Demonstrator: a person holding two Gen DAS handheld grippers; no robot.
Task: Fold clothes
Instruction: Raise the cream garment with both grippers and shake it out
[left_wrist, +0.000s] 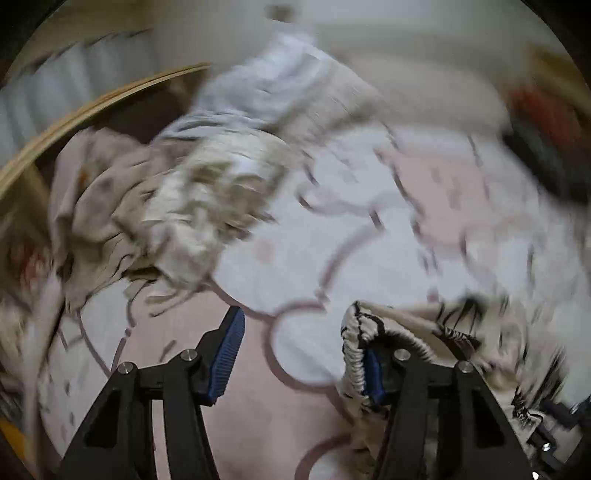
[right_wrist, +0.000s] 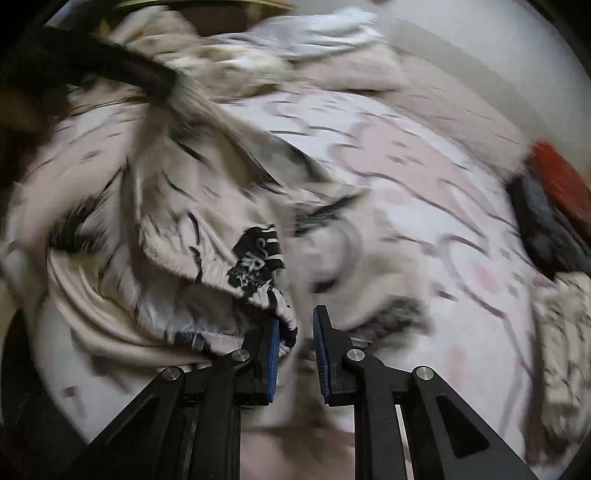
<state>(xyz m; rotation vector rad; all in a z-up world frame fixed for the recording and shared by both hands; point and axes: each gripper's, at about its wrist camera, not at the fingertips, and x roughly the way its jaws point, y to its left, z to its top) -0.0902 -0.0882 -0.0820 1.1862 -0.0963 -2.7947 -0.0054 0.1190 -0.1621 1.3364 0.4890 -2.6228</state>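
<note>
Right hand-held gripper (right_wrist: 295, 354) stands narrowly parted, the garment's (right_wrist: 155, 229) elastic hem draped on one pad, unpinched. Left hand-held gripper (left_wrist: 301, 363) gapes, hem hooked over one finger. Garment sprawls on the bed (left_wrist: 295, 258): light, limp, best gripped at the hem.

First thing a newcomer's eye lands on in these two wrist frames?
Probably the cream garment with black print, bunched at centre-left of the right wrist view; its elastic hem hangs over one finger of the left gripper. Beyond it, a blurred heap of unfolded clothes sits at upper left on the pink-and-white sheet.
</note>
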